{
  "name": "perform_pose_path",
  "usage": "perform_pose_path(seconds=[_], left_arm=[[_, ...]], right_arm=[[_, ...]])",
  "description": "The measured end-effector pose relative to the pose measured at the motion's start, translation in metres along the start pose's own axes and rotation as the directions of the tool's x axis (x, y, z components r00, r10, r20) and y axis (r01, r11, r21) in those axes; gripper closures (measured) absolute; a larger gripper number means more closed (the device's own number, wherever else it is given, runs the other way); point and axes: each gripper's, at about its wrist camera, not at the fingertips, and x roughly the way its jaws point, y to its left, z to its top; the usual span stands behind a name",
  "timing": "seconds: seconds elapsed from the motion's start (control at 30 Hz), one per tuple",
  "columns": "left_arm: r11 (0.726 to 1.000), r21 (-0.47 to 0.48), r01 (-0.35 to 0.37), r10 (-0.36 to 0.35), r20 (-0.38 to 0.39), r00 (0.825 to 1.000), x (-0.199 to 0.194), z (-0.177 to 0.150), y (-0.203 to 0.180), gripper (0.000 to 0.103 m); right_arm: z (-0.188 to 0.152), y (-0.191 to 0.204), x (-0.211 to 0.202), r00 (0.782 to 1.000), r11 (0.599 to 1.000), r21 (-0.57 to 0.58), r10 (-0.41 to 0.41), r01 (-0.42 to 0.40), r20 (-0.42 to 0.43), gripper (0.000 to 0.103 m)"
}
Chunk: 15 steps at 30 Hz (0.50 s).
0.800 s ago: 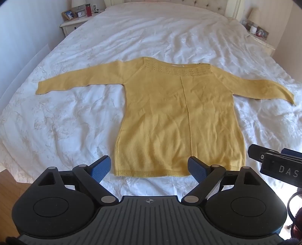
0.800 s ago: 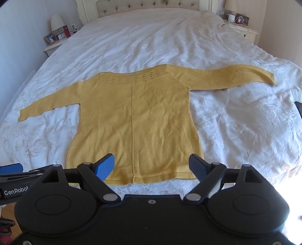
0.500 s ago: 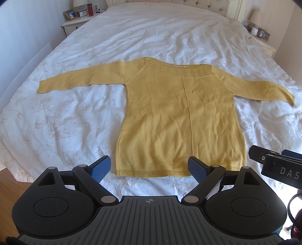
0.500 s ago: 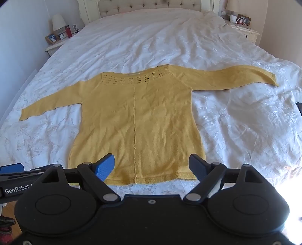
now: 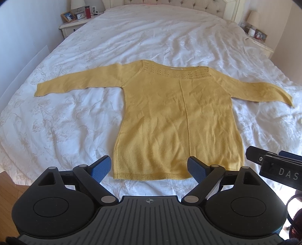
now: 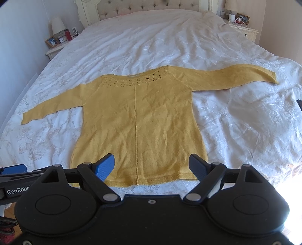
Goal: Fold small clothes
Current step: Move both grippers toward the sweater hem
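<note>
A yellow knit sweater (image 5: 175, 116) lies flat on the white bedspread (image 5: 75, 116), sleeves spread out to both sides, hem toward me; it also shows in the right wrist view (image 6: 139, 120). My left gripper (image 5: 149, 168) is open and empty, hovering just short of the hem. My right gripper (image 6: 152, 165) is open and empty, above the hem's right half. The right gripper's body shows at the right edge of the left wrist view (image 5: 273, 165), and the left gripper's body shows at the left edge of the right wrist view (image 6: 15, 179).
The bedspread also shows in the right wrist view (image 6: 245, 122). A padded headboard (image 6: 147, 7) stands at the far end. Nightstands with lamps, frames and a red bottle stand at the far left (image 5: 75, 24) and far right (image 6: 243, 26). Wooden floor (image 5: 11, 190) shows at the lower left.
Both cameras have tilted up a little: the sweater sits slightly lower in each view and more of the headboard shows. Both grippers stay open.
</note>
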Motion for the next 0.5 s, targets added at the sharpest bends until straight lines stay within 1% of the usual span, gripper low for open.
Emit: perform_pose_path(seconds=[0.13,0.2,0.23,0.27,0.33,0.37,0.43,0.47,0.5], left_arm=[[1.0,-0.006,0.001,-0.001,0.025,1.0,0.001,0.002,0.001,0.015],[1.0,-0.009,0.0,0.0,0.017,1.0,0.004,0.002,0.003,0.016],[1.0,-0.007,0.002,-0.002,0.024,1.0,0.005,0.003,0.003,0.016],[1.0,-0.003,0.011,-0.01,0.043,0.999,0.007,0.003,0.003,0.016],[1.0,0.005,0.018,-0.019,0.056,0.998,0.012,0.002,0.004,0.018],[1.0,0.005,0.03,-0.031,0.072,0.997,0.016,0.001,0.005,0.021],[0.998,0.004,0.066,-0.067,0.09,0.994,0.024,-0.003,0.007,0.022],[0.996,-0.005,0.094,-0.093,0.094,0.991,0.028,-0.005,0.008,0.022],[0.993,-0.015,0.114,-0.113,0.094,0.989,0.034,-0.007,0.01,0.022]], right_arm=[[0.0,-0.004,0.0,0.999,0.999,0.016,0.032,-0.032,0.018,0.017],[0.001,-0.006,0.0,0.998,0.999,0.017,0.047,-0.048,0.039,0.017],[0.002,-0.007,0.001,0.997,0.999,0.014,0.052,-0.053,0.052,0.017],[0.002,-0.009,0.001,0.996,0.998,0.008,0.055,-0.055,0.07,0.017],[0.003,-0.014,0.003,0.992,0.998,-0.015,0.056,-0.055,0.116,0.017],[0.001,-0.018,0.007,0.989,0.998,-0.036,0.055,-0.051,0.14,0.017],[0.0,-0.027,0.018,0.987,0.997,-0.063,0.042,-0.033,0.153,0.018],[-0.001,-0.032,0.025,0.99,0.998,-0.068,0.027,-0.017,0.141,0.023],[-0.003,-0.038,0.034,0.992,0.997,-0.07,0.017,-0.008,0.123,0.031]])
